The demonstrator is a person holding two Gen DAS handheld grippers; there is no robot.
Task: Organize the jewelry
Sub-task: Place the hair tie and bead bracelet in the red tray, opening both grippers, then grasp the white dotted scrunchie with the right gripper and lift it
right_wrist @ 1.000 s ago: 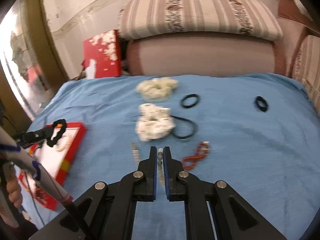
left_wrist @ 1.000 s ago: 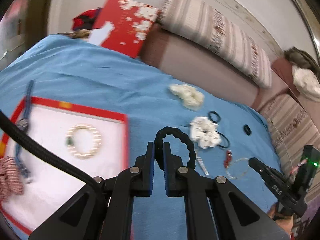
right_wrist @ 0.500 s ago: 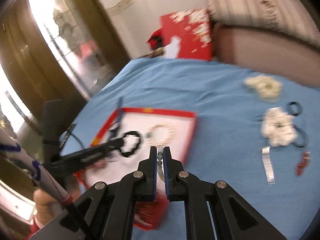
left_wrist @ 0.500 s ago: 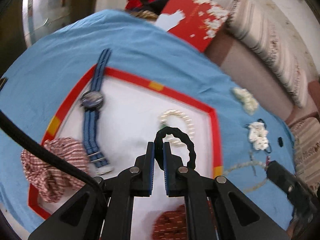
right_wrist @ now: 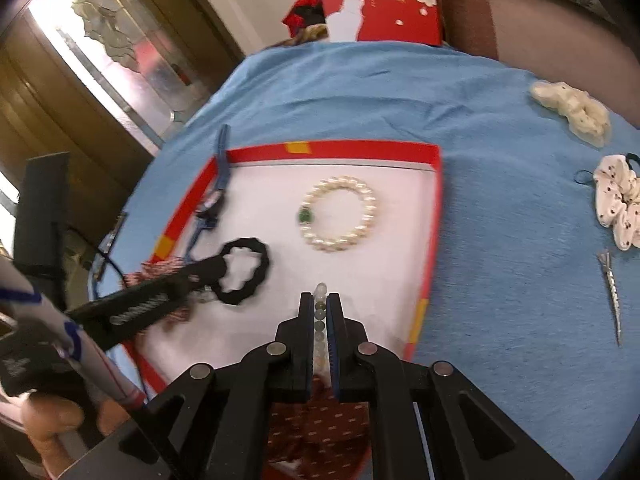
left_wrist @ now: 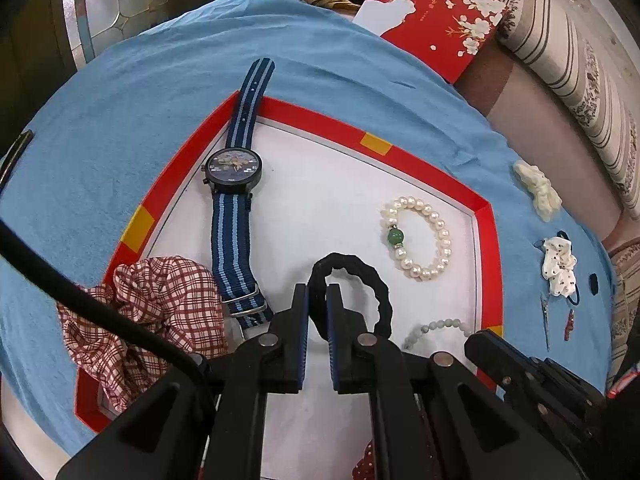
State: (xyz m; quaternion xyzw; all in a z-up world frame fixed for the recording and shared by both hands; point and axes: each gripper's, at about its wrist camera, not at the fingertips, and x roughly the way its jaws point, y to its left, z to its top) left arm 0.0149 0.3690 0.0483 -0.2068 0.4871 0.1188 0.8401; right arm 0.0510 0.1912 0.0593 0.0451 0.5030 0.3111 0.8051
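My left gripper [left_wrist: 318,296] is shut on a black hair tie [left_wrist: 362,276] and holds it over the white tray with a red rim [left_wrist: 316,118]; it also shows in the right wrist view [right_wrist: 222,262]. My right gripper [right_wrist: 319,304] is shut on a pale grey-green bead bracelet [right_wrist: 320,294] over the tray's near side [right_wrist: 434,216]; its beads show in the left wrist view [left_wrist: 436,326]. In the tray lie a pearl bracelet [left_wrist: 418,236] with a green bead, a blue striped watch [left_wrist: 236,170] and a red checked scrunchie [left_wrist: 160,304].
On the blue cloth [left_wrist: 120,120] to the right lie a cream scrunchie [right_wrist: 572,110], a white dotted scrunchie [right_wrist: 616,208], a metal hair clip [right_wrist: 612,288] and a small red item [left_wrist: 568,322]. A red gift box [left_wrist: 432,12] and striped cushions [left_wrist: 580,72] stand behind.
Both grippers have swung left from the loose items to over the tray, carrying the black hair tie and the bead bracelet. Both now hang lower over the tray.
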